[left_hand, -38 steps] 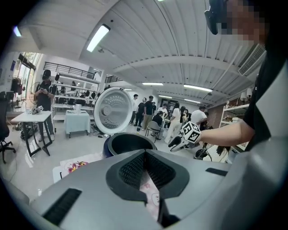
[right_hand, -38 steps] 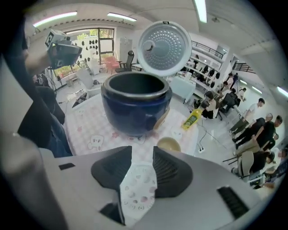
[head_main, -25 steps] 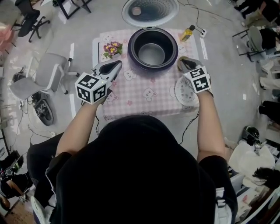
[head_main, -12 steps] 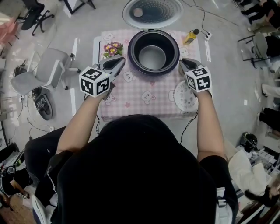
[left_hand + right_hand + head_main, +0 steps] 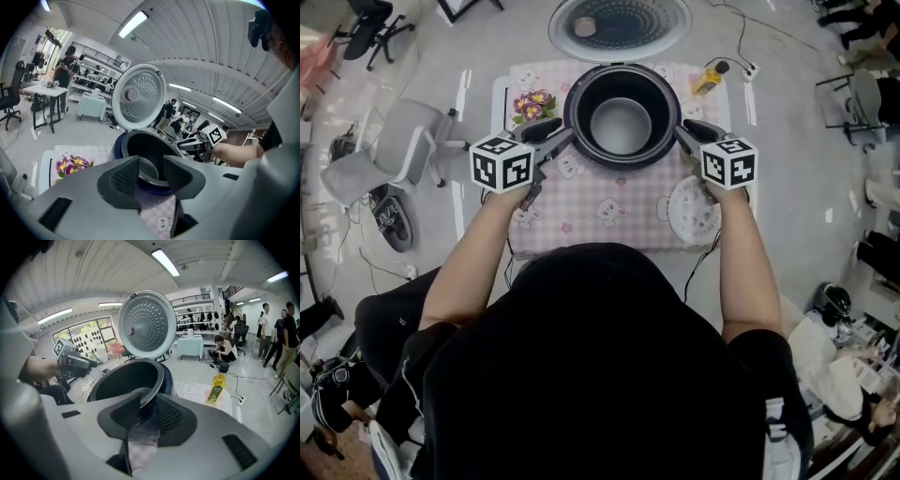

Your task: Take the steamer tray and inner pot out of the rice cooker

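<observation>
Inner pot (image 5: 622, 120) sits seated in the open rice cooker (image 5: 119, 149) at the far end of the surface (image 5: 609, 230), its round lid (image 5: 619, 19) tipped back behind it. A white perforated disc, which I take to be the steamer tray (image 5: 694, 210), lies flat on the pink checked cloth, just behind my right hand and well clear of the cooker. By my reading, that half of the job is done and the pot is what remains.

I have the left gripper (image 5: 565, 138) at the pot's left edge and the right gripper (image 5: 681, 129) at its right edge, one on either flank. Both sets of fingers (image 5: 123, 416) have just been opening and now stand apart, clenched on nothing. In the right gripper view the thin rim of the pot runs into the gap between the pads without being pressed. In the left gripper view the rim shows through the gap, and I cannot tell whether it is already between the pads or just beyond them.

The pot itself is round and deep, with dark walls, a paler base catching the ceiling light, and a narrow bright lip standing proud of the cooker's blue body. It looks empty. A yellow bottle (image 5: 710, 75) and a flower decoration (image 5: 532, 101) stand at the surface's far corners.
</observation>
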